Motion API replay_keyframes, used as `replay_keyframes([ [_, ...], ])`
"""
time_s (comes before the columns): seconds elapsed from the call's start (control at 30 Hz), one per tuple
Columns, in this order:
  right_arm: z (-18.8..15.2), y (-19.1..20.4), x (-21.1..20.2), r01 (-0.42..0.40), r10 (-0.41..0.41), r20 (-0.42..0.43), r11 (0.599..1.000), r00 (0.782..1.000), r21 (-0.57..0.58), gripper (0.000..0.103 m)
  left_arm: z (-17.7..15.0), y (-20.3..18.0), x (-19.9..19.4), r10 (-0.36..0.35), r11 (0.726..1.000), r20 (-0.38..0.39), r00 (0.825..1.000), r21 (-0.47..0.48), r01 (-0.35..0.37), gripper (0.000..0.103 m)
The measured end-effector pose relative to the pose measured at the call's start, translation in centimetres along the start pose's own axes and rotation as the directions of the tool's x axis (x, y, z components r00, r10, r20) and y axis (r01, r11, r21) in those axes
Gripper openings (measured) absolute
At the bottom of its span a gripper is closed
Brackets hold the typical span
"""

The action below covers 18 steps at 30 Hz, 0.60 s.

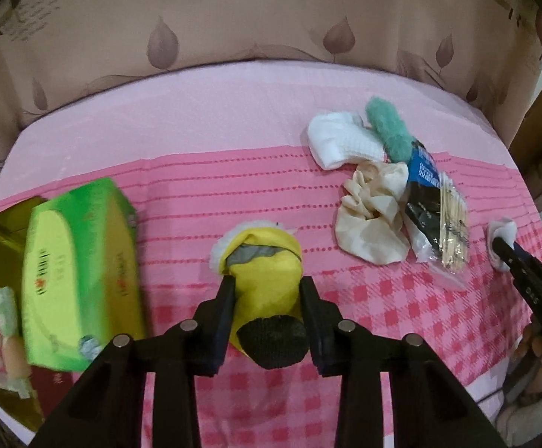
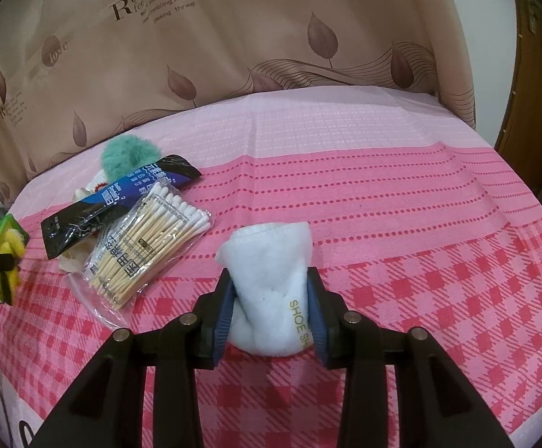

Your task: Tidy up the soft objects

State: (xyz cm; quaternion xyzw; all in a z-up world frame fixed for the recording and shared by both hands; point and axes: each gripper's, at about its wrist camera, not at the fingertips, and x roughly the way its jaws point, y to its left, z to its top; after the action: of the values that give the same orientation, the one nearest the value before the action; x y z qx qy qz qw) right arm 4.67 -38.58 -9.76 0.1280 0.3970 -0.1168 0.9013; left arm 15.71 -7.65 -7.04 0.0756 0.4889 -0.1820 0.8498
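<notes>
Left wrist view, nearest first: the left gripper (image 1: 267,298) pinches a yellow soft toy (image 1: 265,272) with a black end, its fingers pressed into the plush on both sides above the pink checked surface (image 1: 401,298). To its left sits a green tissue box (image 1: 80,276), slightly blurred, beside what looks like a gold-lined carton (image 1: 2,239) with a small patterned cloth (image 1: 2,321) at its near end. Farther right lies the unsorted heap: a cream cloth (image 1: 373,216), a white sock (image 1: 340,143), a teal fluffy piece (image 1: 388,130), a dark sachet (image 1: 425,183) and a bag of cotton swabs (image 1: 451,224). Right wrist view shows what the other barely catches: the right gripper (image 2: 269,310) clamped on a white shoe-shine cloth (image 2: 271,280), lettering legible, well clear of the heap, whose swab bag (image 2: 147,235) and sachet (image 2: 121,201) lie in front. Judging by this, sorting is early to midway: two soft items are in hand, three remain on the surface. Only the left view shows the box and carton; where the items are bound is unclear.
</notes>
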Motion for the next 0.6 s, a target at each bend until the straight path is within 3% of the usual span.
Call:
replay_keyframes([
  [0.33, 0.0, 0.1, 0.1, 0.009, -0.009, -0.002, 1.000, 1.000, -0.009, 0.035, -1.2, 3.6, -5.2, 0.062, 0.998, 0.054, 0.997, -0.036, -0.060, 0.034],
  [0.6, -0.2, 0.2, 0.0, 0.031, -0.031, -0.006, 0.999, 0.999, -0.035, 0.037, -1.9, 8.8, -8.7, 0.150, 0.985, 0.084, 0.985, -0.098, -0.141, 0.034],
])
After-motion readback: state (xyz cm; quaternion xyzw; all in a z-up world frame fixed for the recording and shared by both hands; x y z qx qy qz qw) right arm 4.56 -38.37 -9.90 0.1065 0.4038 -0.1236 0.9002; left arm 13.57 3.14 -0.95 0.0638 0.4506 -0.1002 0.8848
